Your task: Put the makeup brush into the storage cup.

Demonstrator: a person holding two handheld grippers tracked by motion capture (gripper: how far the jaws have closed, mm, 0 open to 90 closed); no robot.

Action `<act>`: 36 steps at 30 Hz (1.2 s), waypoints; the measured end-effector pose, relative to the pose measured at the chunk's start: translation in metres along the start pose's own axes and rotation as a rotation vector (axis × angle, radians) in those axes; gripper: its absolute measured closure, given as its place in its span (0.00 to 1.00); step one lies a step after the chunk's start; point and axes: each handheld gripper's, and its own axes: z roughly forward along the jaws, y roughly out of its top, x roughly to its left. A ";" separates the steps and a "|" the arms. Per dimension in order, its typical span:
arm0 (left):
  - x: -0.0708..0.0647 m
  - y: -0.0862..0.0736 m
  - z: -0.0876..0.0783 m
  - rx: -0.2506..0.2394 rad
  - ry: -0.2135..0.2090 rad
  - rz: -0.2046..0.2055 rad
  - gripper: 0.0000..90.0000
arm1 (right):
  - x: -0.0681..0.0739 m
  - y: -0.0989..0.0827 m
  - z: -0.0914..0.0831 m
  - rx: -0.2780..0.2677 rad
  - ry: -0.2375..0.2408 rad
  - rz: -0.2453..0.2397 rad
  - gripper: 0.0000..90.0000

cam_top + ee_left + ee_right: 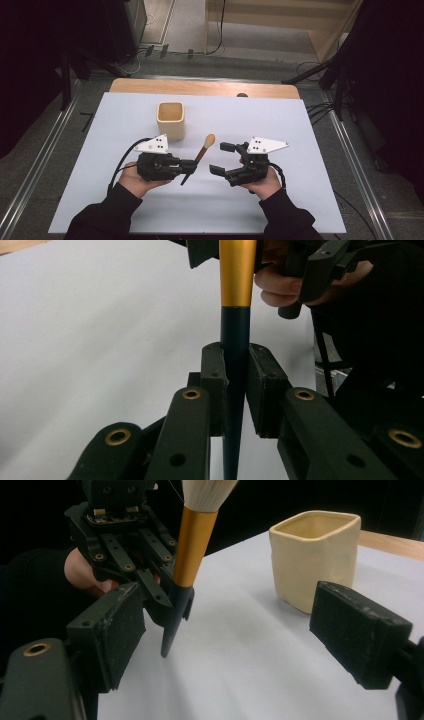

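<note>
A makeup brush (203, 149) with pale bristles, a gold ferrule and a dark handle is clamped by its handle in my left gripper (192, 164), which is shut on it. The brush tilts up and to the right, bristles uppermost. In the left gripper view the dark handle (236, 335) stands pinched between the two pads. My right gripper (220, 158) is just right of the brush, open, with nothing between its fingers. From the right gripper view (232, 635) the brush (192, 545) and the left gripper (170, 600) are straight ahead. A cream square cup (171, 120) stands upright behind the left gripper.
A white mat (280, 120) covers the table, with a strip of bare wood (200, 87) along the far edge. Metal floor rails (350, 150) run down both sides. Cables and dark stands lie beyond the table's far corners.
</note>
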 end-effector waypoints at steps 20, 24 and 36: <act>-0.004 -0.005 0.015 0.001 0.007 0.022 0.89 | 0.003 0.008 0.014 -0.038 0.076 0.076 0.60; -0.004 -0.005 0.016 -0.016 0.006 0.017 0.89 | 0.000 0.008 0.014 -0.040 0.093 0.106 0.69; -0.004 -0.007 0.019 -0.015 -0.002 0.027 0.89 | -0.001 0.008 0.017 0.001 0.118 0.150 0.85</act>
